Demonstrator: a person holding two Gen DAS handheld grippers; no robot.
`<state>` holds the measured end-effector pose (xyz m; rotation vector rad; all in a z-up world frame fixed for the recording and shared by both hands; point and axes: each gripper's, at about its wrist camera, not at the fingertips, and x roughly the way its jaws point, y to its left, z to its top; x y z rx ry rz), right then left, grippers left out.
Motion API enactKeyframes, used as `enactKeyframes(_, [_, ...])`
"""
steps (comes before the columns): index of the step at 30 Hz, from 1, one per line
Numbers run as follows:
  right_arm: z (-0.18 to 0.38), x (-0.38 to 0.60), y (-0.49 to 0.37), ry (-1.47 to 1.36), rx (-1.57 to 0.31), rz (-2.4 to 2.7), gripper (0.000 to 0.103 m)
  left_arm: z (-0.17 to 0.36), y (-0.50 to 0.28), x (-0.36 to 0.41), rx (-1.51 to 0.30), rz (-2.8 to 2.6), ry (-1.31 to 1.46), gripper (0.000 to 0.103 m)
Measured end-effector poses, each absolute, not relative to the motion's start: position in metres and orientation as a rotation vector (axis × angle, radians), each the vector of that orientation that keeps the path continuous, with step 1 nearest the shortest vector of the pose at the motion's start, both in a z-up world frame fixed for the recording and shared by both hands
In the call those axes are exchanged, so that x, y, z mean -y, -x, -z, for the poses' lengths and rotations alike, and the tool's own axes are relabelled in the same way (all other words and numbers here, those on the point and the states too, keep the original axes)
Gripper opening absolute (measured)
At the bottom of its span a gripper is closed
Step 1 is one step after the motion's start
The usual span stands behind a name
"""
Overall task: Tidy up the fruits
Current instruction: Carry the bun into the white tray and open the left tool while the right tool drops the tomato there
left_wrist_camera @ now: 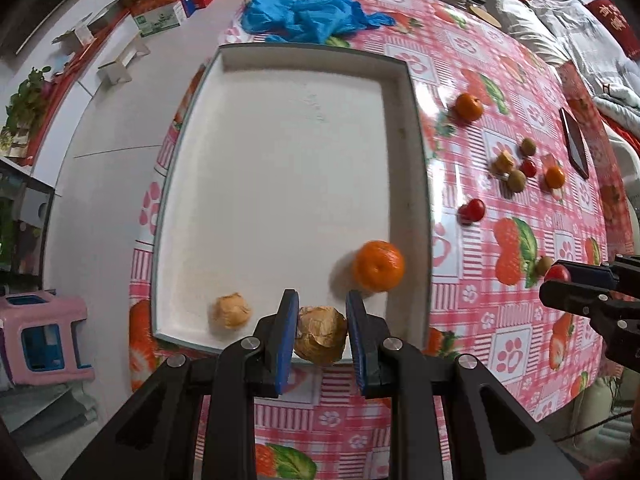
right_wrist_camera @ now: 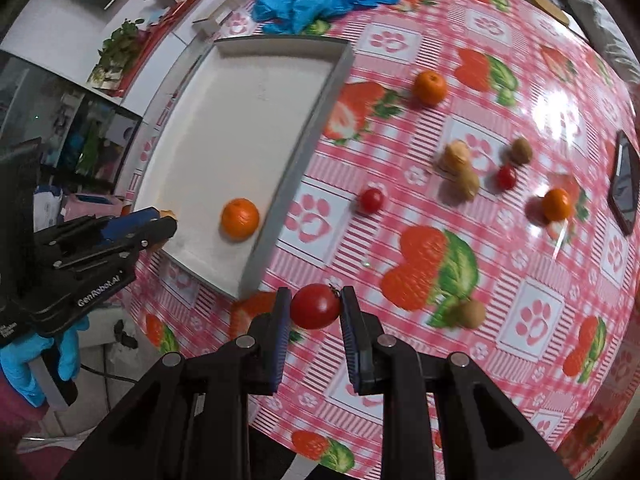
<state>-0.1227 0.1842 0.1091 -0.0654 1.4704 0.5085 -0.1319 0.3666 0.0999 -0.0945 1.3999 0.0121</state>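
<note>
1. The shallow white rectangular tray (left_wrist_camera: 276, 184) lies at the left of the pink strawberry-print tabletop (left_wrist_camera: 500, 344), its long axis running away from the person; judged from the fruit in it, it is the collecting place

2. Inside the tray's near end rest a papery tan husked fruit (left_wrist_camera: 231, 310) and an orange mandarin (left_wrist_camera: 378, 266), the mandarin against the right wall, apart from each other; these look already sorted

3. The left gripper (left_wrist_camera: 322, 334) points straight down over the tray's near edge, its jaws pinching a second tan husked fruit (left_wrist_camera: 321, 335). Held above that edge, it seems about to be set beside its like. The fruit is roundish, so no long axis shows

4. The right gripper (right_wrist_camera: 315, 308) hangs over the tabletop just right of the tray's near corner, tilted steeply down, its jaws pinching a round red cherry tomato (right_wrist_camera: 316, 306) by its sides; the stem end faces up and right toward one blue pad

5. Further right, loose fruit waits on the tabletop: another mandarin (right_wrist_camera: 429, 87), a red tomato (right_wrist_camera: 371, 199), a cluster of brown-green and tan fruits (right_wrist_camera: 464, 176) and a third mandarin (right_wrist_camera: 557, 204). Most of the sorting appears to remain

6. A crumpled blue plastic bag (left_wrist_camera: 308, 16) lies beyond the tray's far end
</note>
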Motion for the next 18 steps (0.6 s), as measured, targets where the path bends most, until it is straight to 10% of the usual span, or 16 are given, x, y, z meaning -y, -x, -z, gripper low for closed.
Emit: enactKeyframes(18, [-0.088, -0.263, 0.090, 0.133, -1.495, -0.584, 0.027, -0.083, 0.113, -0.404, -1.397, -0.088, 0.115, 0.026])
